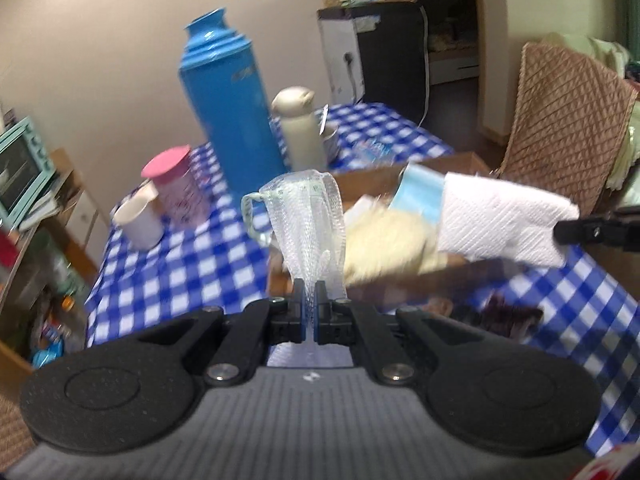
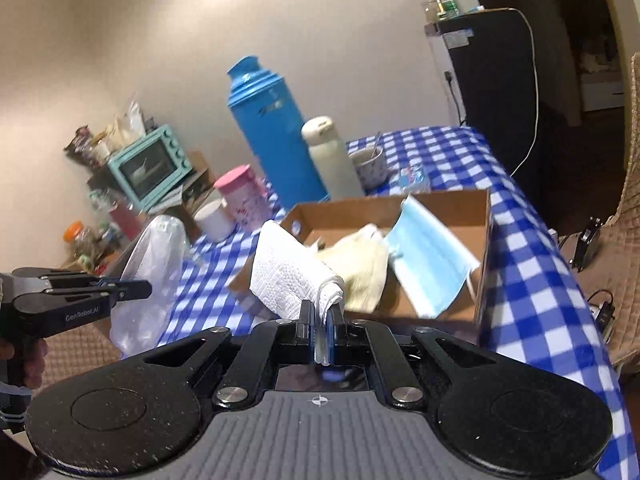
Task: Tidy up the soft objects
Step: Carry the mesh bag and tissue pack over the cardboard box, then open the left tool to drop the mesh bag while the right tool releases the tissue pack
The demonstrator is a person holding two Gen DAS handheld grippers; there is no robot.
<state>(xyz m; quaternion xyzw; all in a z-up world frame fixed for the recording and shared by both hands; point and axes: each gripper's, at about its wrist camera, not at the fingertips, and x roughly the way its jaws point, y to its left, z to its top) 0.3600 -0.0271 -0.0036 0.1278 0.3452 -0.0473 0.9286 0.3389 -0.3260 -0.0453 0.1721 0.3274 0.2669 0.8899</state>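
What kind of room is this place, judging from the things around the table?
Most likely a home dining or kitchen area. A table with a blue checked tablecloth holds a big blue thermos and cups, a small teal oven sits by the wall, and a padded chair stands at the table.

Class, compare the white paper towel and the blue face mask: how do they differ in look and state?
The paper towel is white and embossed; the face mask is smooth and light blue. The towel is pinched in the right tongs, off the surface; the mask lies in the cardboard box. Both are soft, thin sheets.
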